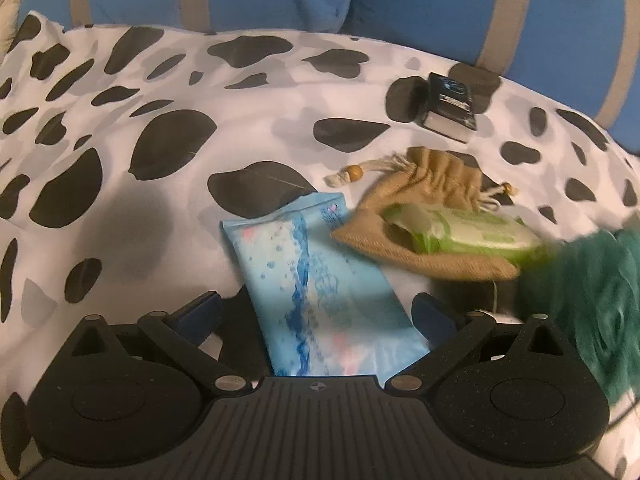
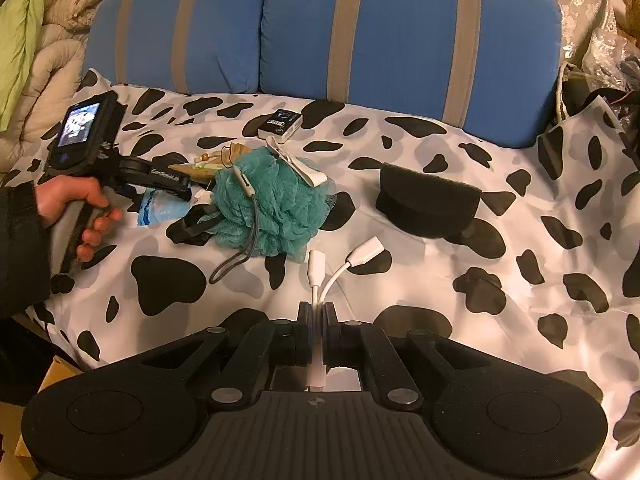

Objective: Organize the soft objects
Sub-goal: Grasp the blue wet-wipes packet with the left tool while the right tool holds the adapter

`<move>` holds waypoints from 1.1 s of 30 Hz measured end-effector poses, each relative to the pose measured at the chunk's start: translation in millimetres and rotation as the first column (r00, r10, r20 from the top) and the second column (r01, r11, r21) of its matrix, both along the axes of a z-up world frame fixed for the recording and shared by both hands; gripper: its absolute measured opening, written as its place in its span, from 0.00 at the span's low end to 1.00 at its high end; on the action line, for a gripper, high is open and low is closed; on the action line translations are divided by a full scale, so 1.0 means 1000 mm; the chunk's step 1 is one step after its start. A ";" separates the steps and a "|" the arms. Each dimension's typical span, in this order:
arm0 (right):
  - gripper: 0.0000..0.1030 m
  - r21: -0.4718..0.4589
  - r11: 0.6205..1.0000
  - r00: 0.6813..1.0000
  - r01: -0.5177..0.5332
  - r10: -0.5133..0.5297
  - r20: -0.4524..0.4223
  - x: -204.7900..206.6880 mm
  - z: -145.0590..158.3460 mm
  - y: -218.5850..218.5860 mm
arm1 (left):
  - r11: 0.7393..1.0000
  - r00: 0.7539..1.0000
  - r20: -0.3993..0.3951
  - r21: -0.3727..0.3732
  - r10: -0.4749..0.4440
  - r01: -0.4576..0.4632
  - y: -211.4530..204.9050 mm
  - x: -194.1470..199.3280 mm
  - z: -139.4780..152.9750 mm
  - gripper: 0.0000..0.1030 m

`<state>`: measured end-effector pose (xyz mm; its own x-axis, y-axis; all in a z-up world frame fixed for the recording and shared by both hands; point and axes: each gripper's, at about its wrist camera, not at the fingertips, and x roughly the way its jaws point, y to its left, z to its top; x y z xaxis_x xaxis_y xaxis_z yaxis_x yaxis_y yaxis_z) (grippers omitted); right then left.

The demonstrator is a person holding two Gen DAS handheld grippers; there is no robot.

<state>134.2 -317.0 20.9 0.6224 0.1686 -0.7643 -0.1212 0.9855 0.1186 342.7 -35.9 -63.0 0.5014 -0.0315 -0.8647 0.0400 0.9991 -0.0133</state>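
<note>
My left gripper (image 1: 318, 312) is open above the cow-print sheet (image 1: 120, 128). A light blue wipes packet (image 1: 320, 292) lies between its fingers, which stand clear of it. Just beyond lies a burlap drawstring pouch (image 1: 424, 208) with a green wipes pack (image 1: 468, 232) on top. A teal bath pouf (image 1: 592, 300) is blurred at the right edge. My right gripper (image 2: 318, 312) is shut on a white split cable (image 2: 340, 268), its two plugs sticking out ahead. The pouf (image 2: 268, 204) sits left of centre in the right wrist view. A black sponge (image 2: 428, 200) rests to its right.
A small dark box (image 2: 280, 124) lies near the blue striped cushions (image 2: 400, 32). A black strap (image 2: 192, 228) and a grey lanyard (image 2: 248, 232) rest against the pouf. A person's hand (image 2: 76, 204) holds the left gripper's handle. Bags and clutter (image 2: 592, 80) crowd the right side.
</note>
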 end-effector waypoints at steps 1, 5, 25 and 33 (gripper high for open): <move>0.06 -0.001 1.000 1.000 0.000 0.000 -0.002 0.001 -0.001 0.001 | 1.000 1.000 -0.004 0.009 0.000 0.000 -0.001 0.003 -0.002 1.00; 0.06 -0.003 1.000 1.000 -0.001 0.001 -0.011 0.003 -0.003 0.001 | 0.998 1.000 0.008 0.063 -0.023 0.023 -0.005 0.008 -0.009 1.00; 0.06 -0.010 1.000 0.999 -0.024 0.023 -0.027 0.007 -0.008 0.011 | 0.994 0.996 -0.004 0.061 -0.094 0.094 0.011 0.002 -0.001 0.64; 0.06 -0.004 1.000 0.999 -0.010 0.009 -0.036 0.009 -0.009 0.009 | 0.993 0.996 -0.012 0.071 -0.091 0.092 0.025 -0.008 0.005 0.62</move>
